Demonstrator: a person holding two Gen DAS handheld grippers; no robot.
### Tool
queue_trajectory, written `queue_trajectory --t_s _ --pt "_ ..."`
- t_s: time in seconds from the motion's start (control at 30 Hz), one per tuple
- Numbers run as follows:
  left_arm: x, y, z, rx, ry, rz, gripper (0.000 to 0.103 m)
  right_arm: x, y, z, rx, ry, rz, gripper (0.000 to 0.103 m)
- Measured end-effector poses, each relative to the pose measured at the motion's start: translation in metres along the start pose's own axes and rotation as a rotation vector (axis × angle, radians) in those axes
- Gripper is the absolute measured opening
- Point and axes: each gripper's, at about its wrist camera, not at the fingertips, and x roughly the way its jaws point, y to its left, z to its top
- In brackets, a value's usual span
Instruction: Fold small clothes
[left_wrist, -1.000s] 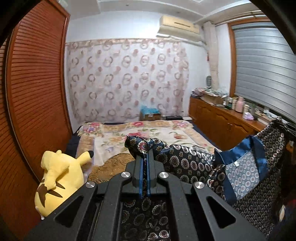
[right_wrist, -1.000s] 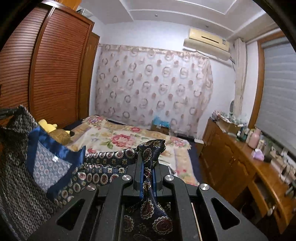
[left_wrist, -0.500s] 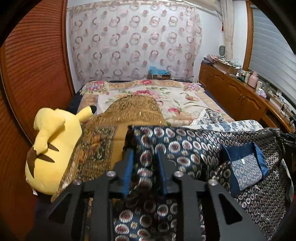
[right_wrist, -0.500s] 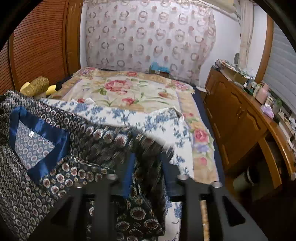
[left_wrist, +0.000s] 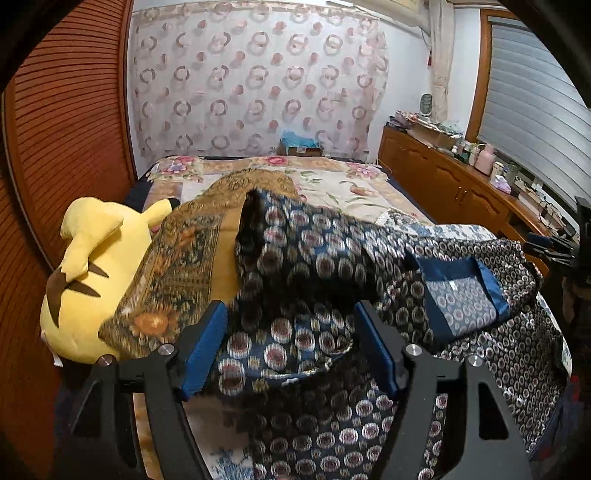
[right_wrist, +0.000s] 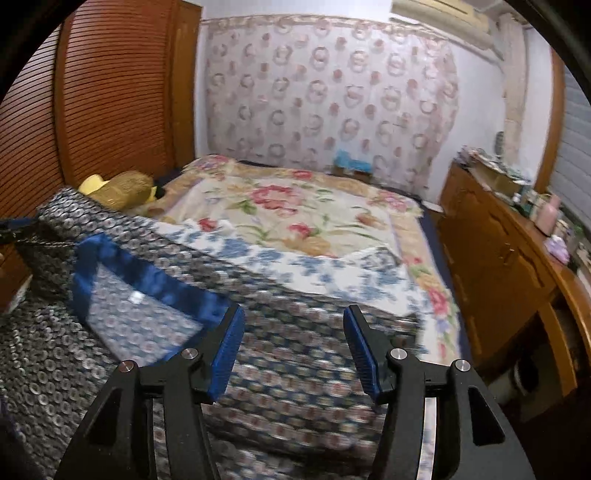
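A dark navy garment with round medallion print and a blue collar (left_wrist: 458, 291) lies spread on the bed. My left gripper (left_wrist: 291, 347) is open, its blue pads either side of a loose raised fold of the garment's sleeve (left_wrist: 280, 254). My right gripper (right_wrist: 293, 350) is open just above the garment (right_wrist: 295, 369), holding nothing. The blue collar shows in the right wrist view (right_wrist: 147, 280) to the left of the gripper.
A yellow plush toy (left_wrist: 85, 277) lies at the bed's left edge under a gold patterned cloth (left_wrist: 181, 266). A blue-flowered white cloth (right_wrist: 317, 266) lies beyond the garment on the floral bedspread (right_wrist: 295, 206). A wooden cabinet (right_wrist: 498, 258) runs along the right; a slatted wardrobe (left_wrist: 66, 129) stands left.
Both grippers were shut on the garment held up in the air; they came down to the bed and opened, letting the garment fall onto it.
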Motion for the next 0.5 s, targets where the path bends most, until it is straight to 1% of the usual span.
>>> queue_trajectory --t_s 0.03,0.1,0.27,0.33,0.5 --pt "-0.001 0.000 -0.003 -0.004 -0.002 0.006 0.073 0.005 0.008 0.000 -0.008 0.010 0.015 0.057" --pt "-0.003 0.000 -0.009 -0.012 -0.001 0.001 0.073 0.013 0.012 0.003 -0.015 0.032 0.040 0.057" --pt "0.000 0.004 -0.018 -0.018 0.010 0.003 0.073 0.047 0.030 0.002 -0.016 0.115 0.095 0.057" --pt "0.002 0.004 -0.021 -0.021 0.019 0.003 0.073 0.061 0.034 0.002 -0.015 0.147 0.099 0.057" --pt "0.008 0.006 -0.032 -0.027 0.040 -0.001 0.073 0.100 0.025 0.010 0.000 0.208 0.087 0.057"
